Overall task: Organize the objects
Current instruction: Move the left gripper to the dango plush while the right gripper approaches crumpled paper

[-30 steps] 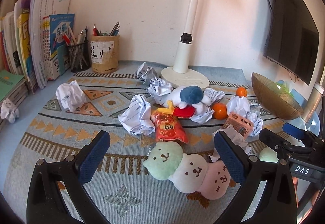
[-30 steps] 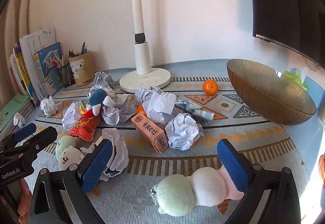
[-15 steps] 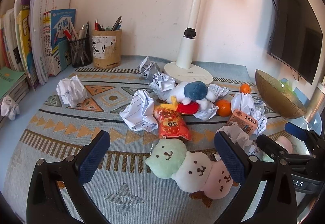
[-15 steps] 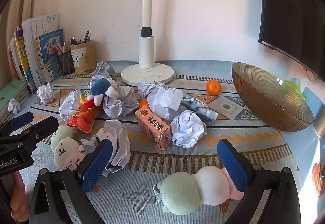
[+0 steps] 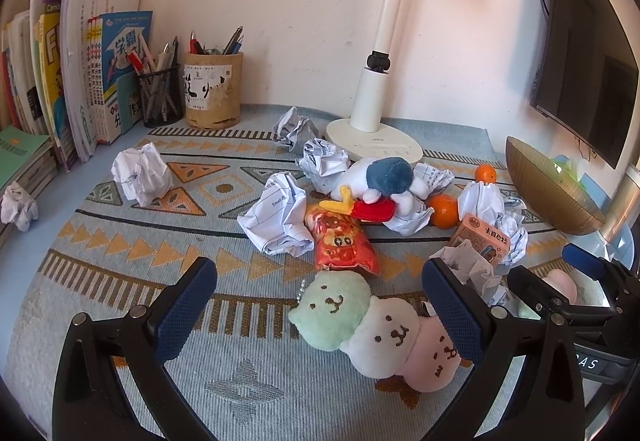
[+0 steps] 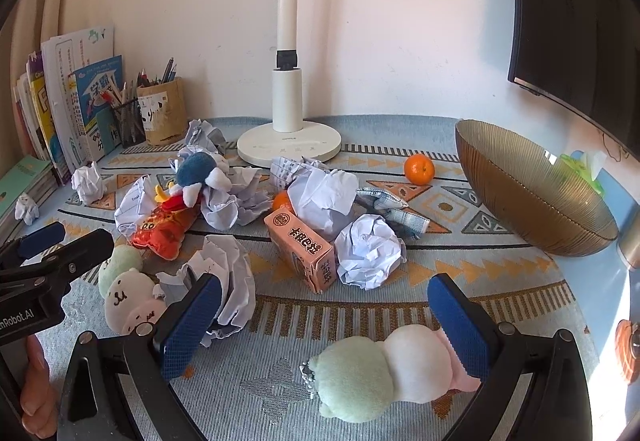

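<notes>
A patterned mat (image 5: 120,265) holds a scatter of objects. A three-part plush of green, white and pink (image 5: 372,325) lies just ahead of my open left gripper (image 5: 320,313). A second such plush (image 6: 392,369) lies between the fingers of my open right gripper (image 6: 324,325). Behind them lie a red snack bag (image 5: 340,241), a blue and white plush bird (image 5: 380,181), an orange carton (image 6: 300,245), two tangerines (image 6: 418,169) (image 5: 444,211) and several crumpled paper balls (image 6: 368,249). A gold bowl (image 6: 532,193) stands at the right.
A white lamp base (image 6: 288,141) stands at the back centre. Pen holders (image 5: 212,93) and upright books (image 5: 80,73) line the back left. A dark monitor (image 5: 584,53) hangs at the right. More paper balls (image 5: 140,173) lie on the left.
Both grippers have moved forward and lower toward the mat. The objects on the mat have not moved.
</notes>
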A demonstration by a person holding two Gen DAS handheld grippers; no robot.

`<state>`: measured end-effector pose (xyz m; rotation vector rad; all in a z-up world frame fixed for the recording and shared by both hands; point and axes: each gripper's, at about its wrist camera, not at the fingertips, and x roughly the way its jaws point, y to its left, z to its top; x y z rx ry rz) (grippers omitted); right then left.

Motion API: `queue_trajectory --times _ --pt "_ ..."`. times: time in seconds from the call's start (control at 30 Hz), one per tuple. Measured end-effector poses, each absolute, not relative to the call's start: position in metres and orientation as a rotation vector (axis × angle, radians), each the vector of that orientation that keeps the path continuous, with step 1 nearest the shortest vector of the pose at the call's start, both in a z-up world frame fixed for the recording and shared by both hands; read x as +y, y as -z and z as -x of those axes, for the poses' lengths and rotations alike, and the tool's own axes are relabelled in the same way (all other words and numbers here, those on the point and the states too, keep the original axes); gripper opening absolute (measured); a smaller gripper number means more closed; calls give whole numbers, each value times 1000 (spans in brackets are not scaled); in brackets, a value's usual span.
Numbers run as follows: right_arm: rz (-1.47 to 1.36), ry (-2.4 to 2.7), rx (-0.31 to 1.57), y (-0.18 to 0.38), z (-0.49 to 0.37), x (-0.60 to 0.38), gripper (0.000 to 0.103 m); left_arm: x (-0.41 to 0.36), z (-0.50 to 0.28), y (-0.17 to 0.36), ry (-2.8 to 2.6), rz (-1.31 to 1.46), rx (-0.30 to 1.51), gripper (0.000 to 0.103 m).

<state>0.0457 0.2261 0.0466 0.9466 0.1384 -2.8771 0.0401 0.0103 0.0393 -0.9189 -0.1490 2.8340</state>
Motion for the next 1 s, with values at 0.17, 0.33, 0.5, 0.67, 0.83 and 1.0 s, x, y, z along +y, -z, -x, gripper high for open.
queue_trajectory --times 0.17,0.33,0.5,0.67,0.83,1.0 --pt "-946 2877 142 -46 -46 226 103 10 -40 -39 -2833 925 -155 102" --pt "-945 2877 138 -47 -46 226 103 9 -39 -38 -2833 934 -160 102" --pt "-945 2877 145 -46 -46 224 103 10 -38 -38 -2834 935 -160 102" --pt "-946 2876 146 -46 -46 224 103 9 -39 -38 -2834 936 -160 102" --pt "-948 2873 155 -46 -46 224 103 9 -39 -38 -2834 936 -161 102" --pt "-949 2872 157 -46 -46 223 103 9 -39 -38 -2835 936 -162 102"
